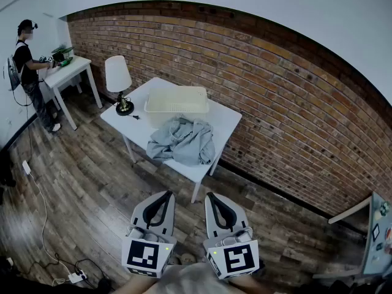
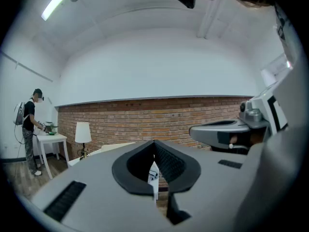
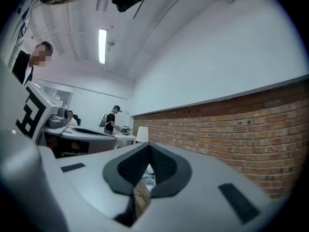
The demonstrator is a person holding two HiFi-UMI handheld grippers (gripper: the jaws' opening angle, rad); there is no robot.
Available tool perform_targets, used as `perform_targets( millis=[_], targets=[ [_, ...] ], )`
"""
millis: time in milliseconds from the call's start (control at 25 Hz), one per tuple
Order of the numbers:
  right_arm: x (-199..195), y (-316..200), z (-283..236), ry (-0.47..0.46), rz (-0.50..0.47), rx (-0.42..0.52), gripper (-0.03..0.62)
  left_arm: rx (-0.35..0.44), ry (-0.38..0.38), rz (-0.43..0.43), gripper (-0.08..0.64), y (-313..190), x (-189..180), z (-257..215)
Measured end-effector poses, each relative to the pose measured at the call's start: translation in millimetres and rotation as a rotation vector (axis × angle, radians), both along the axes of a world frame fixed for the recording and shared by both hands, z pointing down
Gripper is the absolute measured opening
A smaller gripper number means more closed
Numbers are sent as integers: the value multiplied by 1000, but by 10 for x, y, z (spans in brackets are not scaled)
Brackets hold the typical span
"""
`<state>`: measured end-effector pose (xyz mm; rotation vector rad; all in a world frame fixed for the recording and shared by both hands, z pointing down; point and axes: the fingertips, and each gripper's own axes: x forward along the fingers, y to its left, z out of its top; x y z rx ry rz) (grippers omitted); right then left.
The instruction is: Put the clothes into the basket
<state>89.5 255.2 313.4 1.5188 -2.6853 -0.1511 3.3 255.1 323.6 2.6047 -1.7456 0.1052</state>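
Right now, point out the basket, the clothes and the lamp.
basket [image 1: 174, 108], head view, on its front wall.
clothes [image 1: 182, 141], head view, middle of the grey heap.
lamp [image 1: 117, 73], head view, on its white shade.

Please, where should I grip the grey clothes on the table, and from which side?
Probably a raised fold on top of the grey clothes, coming from above on the near side. The heap lies crumpled with ridges standing up, and the basket sits right behind it, blocking the far side.
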Motion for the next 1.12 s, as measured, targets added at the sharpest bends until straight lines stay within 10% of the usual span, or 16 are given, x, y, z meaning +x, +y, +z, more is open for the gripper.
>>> perform_targets(
  millis=[1120],
  targets=[
    [298,-226,136,-39,-65,-11,6,-7,-3,-72,9,-138,263,112]
  ],
)
